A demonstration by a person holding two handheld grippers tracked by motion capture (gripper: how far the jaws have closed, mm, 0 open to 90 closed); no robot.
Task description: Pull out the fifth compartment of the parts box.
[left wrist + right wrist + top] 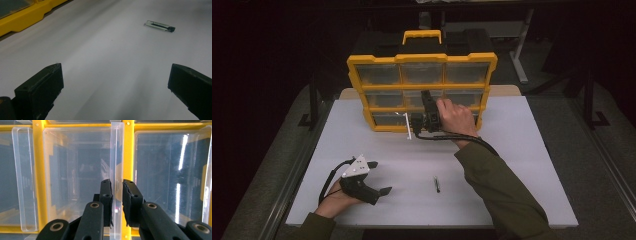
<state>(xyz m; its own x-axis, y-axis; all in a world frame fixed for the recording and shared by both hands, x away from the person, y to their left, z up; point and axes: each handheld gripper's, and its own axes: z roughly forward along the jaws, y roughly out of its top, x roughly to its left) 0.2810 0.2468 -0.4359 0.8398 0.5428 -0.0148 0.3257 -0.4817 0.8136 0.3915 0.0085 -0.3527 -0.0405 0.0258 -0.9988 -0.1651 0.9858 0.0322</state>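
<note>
Right gripper (117,202): jaws clamped on the clear handle (116,157) of a middle drawer (77,170) in the yellow cabinet (422,90) at the table's (512,165) far edge. Left gripper (379,177): jaws wide apart, empty, near the front edge. Small clip (160,25) lies loose between.

Dim room, bright table (512,165), glare on clear drawers (180,170), soft focus

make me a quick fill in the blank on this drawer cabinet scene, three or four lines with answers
1. The right gripper is shut on the clear handle of a ____ in the yellow drawer cabinet.
2. The left gripper has its jaws ____ above the white table.
3. The cabinet's carry handle is coloured ____.
4. A small clip lies on the ____.

Missing words: drawer; open; yellow; table
</note>
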